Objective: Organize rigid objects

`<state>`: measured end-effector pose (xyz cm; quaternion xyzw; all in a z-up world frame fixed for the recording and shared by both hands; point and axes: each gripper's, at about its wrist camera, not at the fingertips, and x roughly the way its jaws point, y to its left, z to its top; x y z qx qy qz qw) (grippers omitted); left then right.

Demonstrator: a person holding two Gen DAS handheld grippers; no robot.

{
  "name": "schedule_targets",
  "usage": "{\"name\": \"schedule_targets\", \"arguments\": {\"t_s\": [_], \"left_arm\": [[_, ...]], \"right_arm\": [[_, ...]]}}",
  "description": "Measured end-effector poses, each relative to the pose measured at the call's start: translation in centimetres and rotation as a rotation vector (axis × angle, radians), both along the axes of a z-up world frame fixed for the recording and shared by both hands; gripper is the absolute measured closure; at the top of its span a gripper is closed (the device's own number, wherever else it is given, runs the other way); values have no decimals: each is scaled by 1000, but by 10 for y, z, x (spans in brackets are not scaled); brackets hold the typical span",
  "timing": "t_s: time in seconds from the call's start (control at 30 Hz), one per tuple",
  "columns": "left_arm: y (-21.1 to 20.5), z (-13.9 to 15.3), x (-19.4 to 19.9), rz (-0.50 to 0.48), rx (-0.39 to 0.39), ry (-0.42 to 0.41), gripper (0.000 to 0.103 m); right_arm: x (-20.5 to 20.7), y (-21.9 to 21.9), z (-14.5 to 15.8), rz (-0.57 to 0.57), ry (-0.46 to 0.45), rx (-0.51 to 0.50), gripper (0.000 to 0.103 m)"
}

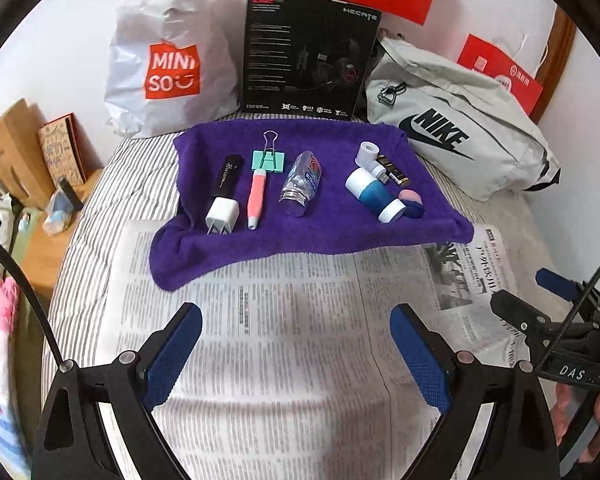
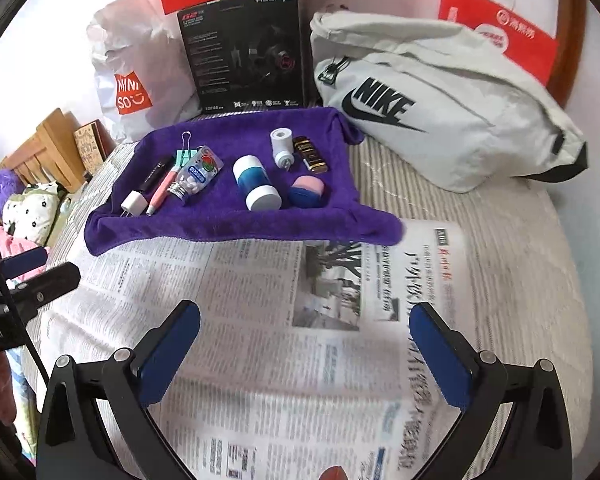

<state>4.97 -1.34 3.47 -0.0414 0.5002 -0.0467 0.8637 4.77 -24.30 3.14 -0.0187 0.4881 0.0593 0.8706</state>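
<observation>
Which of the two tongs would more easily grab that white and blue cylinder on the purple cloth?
Probably the right tongs: open, empty, and the white and blue cylinder on the purple cloth lies nearly straight ahead. For the left tongs it sits off to the right.

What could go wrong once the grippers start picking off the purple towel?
1. The blue-and-white container and the pink-and-blue ball lie close together; fingers closing on one may nudge the other, and both look likely to roll.
2. The pink pen lies close beside the white charger plug and the mint binder clip, leaving little finger room.
3. The purple towel is soft and bunched; a low pinch might snag it.
</observation>
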Motion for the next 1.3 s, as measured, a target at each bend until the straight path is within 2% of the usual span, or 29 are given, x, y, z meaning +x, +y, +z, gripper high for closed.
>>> {"name": "schedule_targets", "arguments": {"t_s": [0.43, 1.3], "left_arm": [[-6, 21, -24, -4, 17, -32, 8], [-8, 23, -30, -19, 25, -28, 8]], "right_arm": [[-27, -6, 28, -20, -54, -3, 0], [-33, -12, 31, -35, -50, -10, 0]]}}
